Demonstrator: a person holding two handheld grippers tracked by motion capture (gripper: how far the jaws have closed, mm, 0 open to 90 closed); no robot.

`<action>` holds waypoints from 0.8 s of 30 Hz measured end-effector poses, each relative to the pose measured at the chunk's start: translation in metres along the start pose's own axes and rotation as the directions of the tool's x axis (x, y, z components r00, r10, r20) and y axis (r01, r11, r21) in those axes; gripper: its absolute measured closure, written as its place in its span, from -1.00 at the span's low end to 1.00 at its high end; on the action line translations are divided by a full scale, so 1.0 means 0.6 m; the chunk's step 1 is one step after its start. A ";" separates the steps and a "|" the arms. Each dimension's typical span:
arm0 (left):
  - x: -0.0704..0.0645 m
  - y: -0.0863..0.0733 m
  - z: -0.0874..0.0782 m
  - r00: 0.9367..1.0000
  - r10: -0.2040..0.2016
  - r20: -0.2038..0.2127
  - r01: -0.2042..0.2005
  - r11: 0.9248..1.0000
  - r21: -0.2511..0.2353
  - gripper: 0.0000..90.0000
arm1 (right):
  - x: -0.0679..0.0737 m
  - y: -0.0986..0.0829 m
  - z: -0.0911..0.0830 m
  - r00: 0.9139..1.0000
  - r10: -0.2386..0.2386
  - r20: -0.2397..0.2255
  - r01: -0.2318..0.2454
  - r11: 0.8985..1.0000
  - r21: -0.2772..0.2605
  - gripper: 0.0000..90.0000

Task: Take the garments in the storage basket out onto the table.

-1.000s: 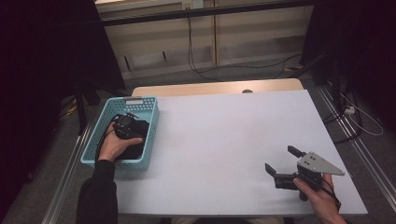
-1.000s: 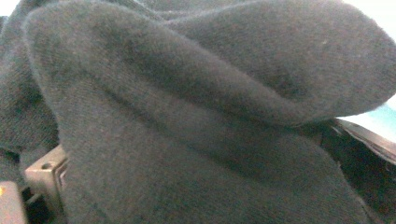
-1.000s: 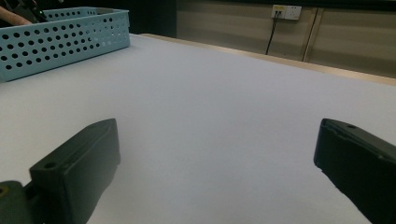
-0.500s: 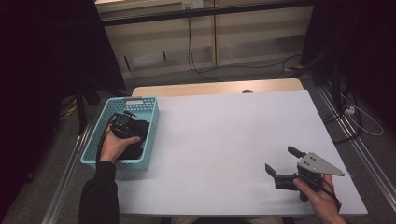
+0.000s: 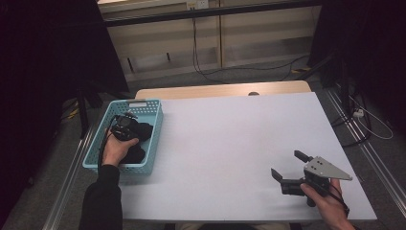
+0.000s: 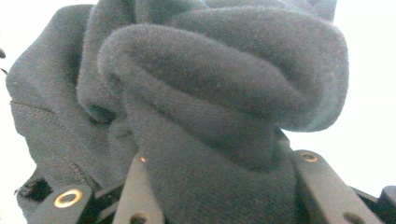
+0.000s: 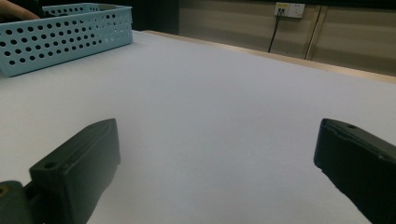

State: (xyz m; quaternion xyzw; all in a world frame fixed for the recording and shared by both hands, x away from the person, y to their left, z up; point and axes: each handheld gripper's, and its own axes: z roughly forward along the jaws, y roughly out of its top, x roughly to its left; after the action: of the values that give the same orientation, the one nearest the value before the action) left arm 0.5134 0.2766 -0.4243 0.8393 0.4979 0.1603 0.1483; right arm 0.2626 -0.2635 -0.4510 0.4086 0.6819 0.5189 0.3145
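A light blue perforated basket (image 5: pixel 94 152) stands at the table's left edge; its side wall (image 7: pixel 70 35) also appears in the right gripper view. Inside it, my left gripper (image 5: pixel 129 129) points down at a dark cloth (image 5: pixel 138 153). The left gripper view has bunched dark knit fabric (image 6: pixel 210 93) pinched between the two jaws, so this gripper is shut on the cloth. My right gripper (image 5: pixel 287 164) rests low over the table's near right part. Its jaws stand wide apart with nothing between them (image 7: pixel 217 140).
The white table top (image 5: pixel 230 139) stretches between the basket and the right gripper. A wooden strip (image 5: pixel 215 90) runs along its far edge. Beyond it are a wall with cables (image 5: pixel 196 43) and a socket (image 7: pixel 289 9).
The left hand and its gripper have shifted slightly inside the basket, still on the dark cloth. The right gripper has stayed where it was.
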 end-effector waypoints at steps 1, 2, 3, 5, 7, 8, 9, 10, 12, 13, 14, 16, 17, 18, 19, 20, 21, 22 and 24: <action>0.001 0.000 -0.001 1.000 -0.004 0.003 0.004 1.000 -0.007 0.42 | 0.000 0.000 0.000 1.000 0.000 -0.001 0.000 1.000 -0.001 -1.00; 0.003 0.000 -0.002 1.000 -0.014 0.008 0.014 1.000 -0.017 0.43 | 0.000 0.001 0.000 1.000 0.001 -0.001 -0.001 1.000 -0.003 -1.00; 0.004 0.000 -0.003 1.000 -0.019 0.011 0.019 1.000 -0.022 0.43 | -0.001 0.001 0.001 1.000 0.003 -0.001 -0.003 1.000 -0.003 -1.00; 0.005 0.001 -0.005 1.000 -0.023 0.015 0.023 0.999 -0.035 0.44 | -0.001 0.001 0.002 1.000 0.004 -0.002 -0.004 1.000 0.000 -1.00; 0.007 0.001 -0.008 0.999 -0.033 0.020 0.034 0.998 -0.054 0.44 | 0.000 0.001 0.002 1.000 0.003 -0.003 -0.003 1.000 -0.001 -1.00; 0.007 0.001 -0.011 0.999 -0.042 0.021 0.043 0.997 -0.066 0.44 | 0.000 0.001 0.002 1.000 0.003 -0.002 -0.003 1.000 0.000 -1.00; 0.007 0.001 -0.014 0.999 -0.039 0.020 0.040 0.997 -0.071 0.44 | 0.000 0.001 0.002 1.000 0.003 -0.002 -0.003 1.000 0.000 -1.00; 0.007 0.000 -0.016 0.999 -0.045 0.023 0.047 0.995 -0.084 0.44 | 0.000 0.001 0.002 1.000 0.003 -0.002 -0.003 1.000 0.000 -1.00; 0.009 -0.001 -0.022 0.998 -0.061 0.033 0.064 0.992 -0.111 0.44 | -0.001 0.001 0.002 1.000 0.004 0.006 -0.004 1.000 0.000 -1.00; 0.009 -0.001 -0.025 0.998 -0.063 0.027 0.066 0.990 -0.126 0.44 | -0.001 0.001 0.002 1.000 0.004 0.006 -0.004 1.000 0.000 -1.00; 0.010 -0.001 -0.029 0.997 -0.076 0.027 0.079 0.987 -0.142 0.44 | -0.001 0.001 0.002 1.000 0.005 0.007 -0.005 1.000 0.000 -1.00; 0.011 -0.003 -0.038 0.995 -0.088 0.038 0.093 0.980 -0.173 0.44 | -0.002 0.000 0.001 1.000 0.004 0.009 -0.004 1.000 0.000 -1.00; 0.011 -0.003 -0.043 0.995 -0.091 0.036 0.096 0.977 -0.191 0.44 | -0.002 0.000 0.001 1.000 0.004 0.009 -0.004 1.000 0.000 -1.00; 0.012 -0.004 -0.048 0.995 -0.094 0.038 0.100 0.974 -0.204 0.44 | -0.001 0.000 0.002 1.000 0.005 0.007 -0.005 1.000 0.001 -1.00; 0.013 -0.005 -0.052 0.994 -0.099 0.047 0.107 0.970 -0.217 0.44 | -0.001 0.000 0.002 1.000 0.005 0.007 -0.005 1.000 0.001 -1.00; 0.014 -0.007 -0.056 0.993 -0.110 0.050 0.119 0.964 -0.238 0.44 | -0.001 0.000 0.002 1.000 0.005 0.008 -0.005 1.000 0.001 -1.00; 0.014 -0.009 -0.060 0.992 -0.118 0.046 0.126 0.960 -0.251 0.44 | -0.001 0.000 0.002 1.000 0.005 0.007 -0.005 1.000 0.001 -1.00; 0.015 -0.010 -0.065 0.992 -0.116 0.043 0.123 0.958 -0.260 0.44 | -0.001 0.000 0.002 1.000 0.004 0.008 -0.004 1.000 0.001 -1.00; 0.015 -0.014 -0.072 0.990 -0.132 0.053 0.142 0.947 -0.287 0.44 | -0.002 0.000 0.002 1.000 0.005 0.008 -0.005 1.000 0.000 -1.00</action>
State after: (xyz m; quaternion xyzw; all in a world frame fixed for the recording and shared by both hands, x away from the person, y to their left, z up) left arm 0.4929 0.2922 -0.3874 0.7743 0.5235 0.2069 0.2890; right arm 0.2640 -0.2639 -0.4511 0.4123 0.6797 0.5179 0.3158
